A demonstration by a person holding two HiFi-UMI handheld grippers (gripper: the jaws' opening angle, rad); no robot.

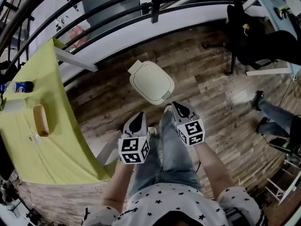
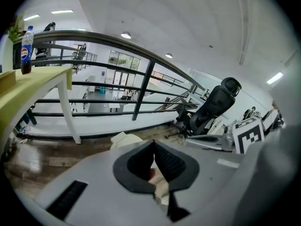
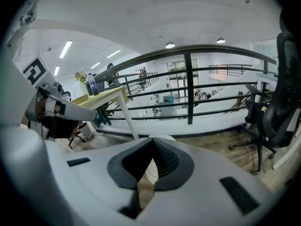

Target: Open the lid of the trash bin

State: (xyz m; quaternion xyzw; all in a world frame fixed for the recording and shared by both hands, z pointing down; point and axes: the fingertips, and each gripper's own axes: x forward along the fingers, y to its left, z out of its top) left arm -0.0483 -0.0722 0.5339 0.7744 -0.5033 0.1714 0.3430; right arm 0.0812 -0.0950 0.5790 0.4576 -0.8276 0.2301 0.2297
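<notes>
Cream-white plastic is seen on the trash bin (image 1: 151, 81), which stands on the wooden floor (image 1: 211, 93) with its lid (image 1: 155, 76) shut flat. A dark railing (image 1: 155, 4) is seen behind the bin, and a yellow surface (image 1: 28, 145) is found to the bin's left, well apart from it.

The left hand-held gripper (image 1: 138, 119) is held in front of the bin and a little to its left. Its jaws are pressed together and nothing is held in them. The right hand-held gripper (image 1: 181, 109) is held nearer to the bin's front edge. Its jaws are closed too, and they are empty. The bin does not seem to be touched by either one.

The lid has not been lifted yet, so the job is only at its start. One hand-held gripper should be brought down to the lid's front edge, and the lid should be caught by its lip. It should be lifted slowly, since a light bin like this could be tipped or pushed away. The bin's side could be steadied with the other hand-held gripper. A small flat part is seen at the bin's far end, which may be the hinge, but this cannot be told for sure
</notes>
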